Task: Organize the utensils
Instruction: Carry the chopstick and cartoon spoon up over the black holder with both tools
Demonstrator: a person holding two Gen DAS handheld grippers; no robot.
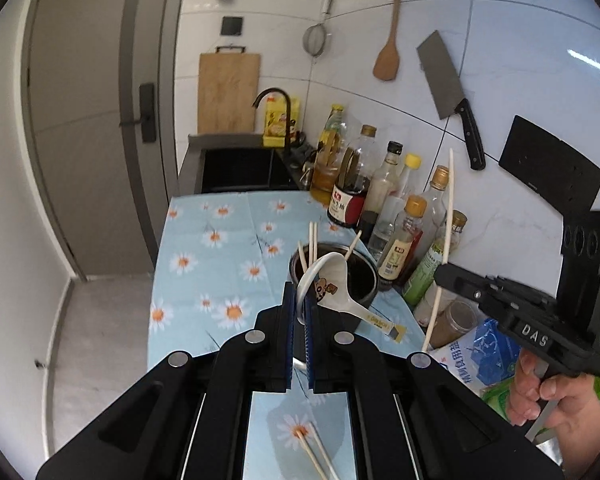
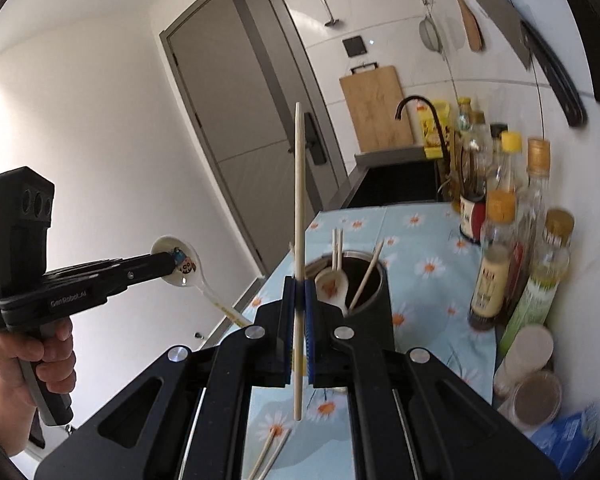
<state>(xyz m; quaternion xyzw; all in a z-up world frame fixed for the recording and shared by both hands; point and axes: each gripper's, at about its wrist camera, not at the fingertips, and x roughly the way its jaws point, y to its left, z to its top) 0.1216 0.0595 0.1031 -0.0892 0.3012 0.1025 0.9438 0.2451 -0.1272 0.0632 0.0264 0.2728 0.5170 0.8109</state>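
Note:
My left gripper (image 1: 299, 294) is shut on the rim of a white ceramic spoon (image 1: 332, 276) with a cartoon print, held in the air in front of a dark round holder (image 1: 370, 292). Some chopsticks stand in the holder. The right wrist view shows the same left gripper (image 2: 171, 261) with the spoon (image 2: 182, 270) off the counter's left side. My right gripper (image 2: 299, 294) is shut on one pale chopstick (image 2: 299, 200), held nearly upright before the holder (image 2: 374, 320), which also contains another white spoon (image 2: 332, 284). Two loose chopsticks (image 1: 316, 456) lie on the daisy cloth (image 1: 220, 240).
Several sauce and oil bottles (image 1: 384, 184) line the tiled wall to the right of the holder, with jars (image 2: 536, 396) and a blue bag (image 1: 484, 356) nearer. A black sink (image 1: 236, 168) and faucet (image 1: 276, 108) lie beyond the cloth. A cleaver (image 1: 448, 92) hangs above.

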